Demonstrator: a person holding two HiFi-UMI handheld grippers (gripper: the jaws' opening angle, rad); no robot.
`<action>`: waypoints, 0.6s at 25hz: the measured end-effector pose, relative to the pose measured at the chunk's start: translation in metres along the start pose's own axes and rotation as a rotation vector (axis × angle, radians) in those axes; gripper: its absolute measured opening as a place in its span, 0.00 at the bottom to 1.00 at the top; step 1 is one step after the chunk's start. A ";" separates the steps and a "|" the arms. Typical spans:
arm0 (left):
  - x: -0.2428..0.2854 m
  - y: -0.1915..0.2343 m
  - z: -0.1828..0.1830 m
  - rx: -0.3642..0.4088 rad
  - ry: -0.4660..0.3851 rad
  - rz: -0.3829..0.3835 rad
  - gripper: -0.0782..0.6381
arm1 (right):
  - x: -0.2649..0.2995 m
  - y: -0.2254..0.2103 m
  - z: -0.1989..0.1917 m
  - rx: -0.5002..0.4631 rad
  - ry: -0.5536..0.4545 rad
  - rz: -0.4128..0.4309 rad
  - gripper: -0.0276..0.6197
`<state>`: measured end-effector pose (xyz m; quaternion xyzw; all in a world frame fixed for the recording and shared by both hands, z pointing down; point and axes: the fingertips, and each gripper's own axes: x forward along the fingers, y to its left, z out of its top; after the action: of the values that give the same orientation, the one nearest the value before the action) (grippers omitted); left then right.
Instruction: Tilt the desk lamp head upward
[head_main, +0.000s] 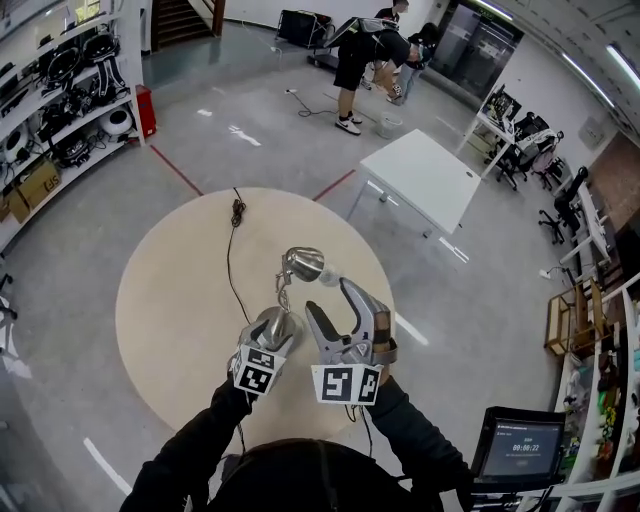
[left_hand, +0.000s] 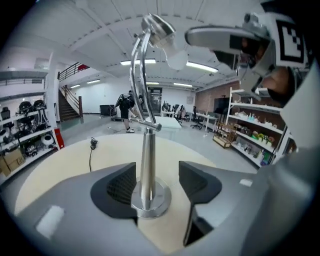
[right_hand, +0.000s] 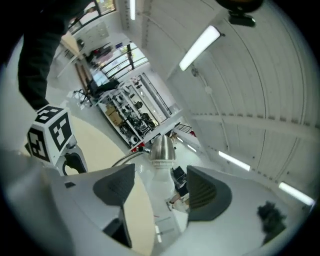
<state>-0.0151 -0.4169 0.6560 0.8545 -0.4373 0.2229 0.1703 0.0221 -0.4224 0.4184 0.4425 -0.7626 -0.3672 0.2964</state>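
Only the head view shows the lamp (head_main: 303, 264) from above, near the middle of the round counter (head_main: 170, 300), its cord (head_main: 230, 255) trailing toward 12 o'clock and the left gripper (head_main: 278, 322) covering its base. The left gripper view shows the post (left_hand: 148, 160) upright between spread fingers, not pinched. The right gripper view shows the lamp head (right_hand: 161, 147) at 12 o'clock, just past the right gripper's (right_hand: 162, 189) spread fingers. A white table (head_main: 425, 180) stands at 1 o'clock, shelves (head_main: 60, 90) at 10.

A grey floor (head_main: 250, 140) is spreading around a round beige surface (head_main: 170, 300), with red lines (head_main: 178, 172) crossing it. Shelves (head_main: 60, 95) are lining the left edge, a white table (head_main: 425, 175) is standing at upper right, and light strips (right_hand: 200, 47) are glowing overhead.
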 end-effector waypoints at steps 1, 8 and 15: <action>-0.011 0.000 0.004 -0.039 -0.027 0.001 0.49 | -0.005 -0.002 -0.006 0.066 0.005 0.012 0.57; -0.098 -0.007 0.039 -0.173 -0.214 -0.016 0.46 | -0.049 0.000 -0.031 0.716 -0.060 0.156 0.55; -0.151 -0.036 0.098 -0.140 -0.364 -0.083 0.38 | -0.078 0.019 -0.029 1.047 -0.135 0.259 0.33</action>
<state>-0.0406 -0.3433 0.4899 0.8841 -0.4395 0.0268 0.1565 0.0701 -0.3550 0.4402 0.4090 -0.9091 0.0734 0.0294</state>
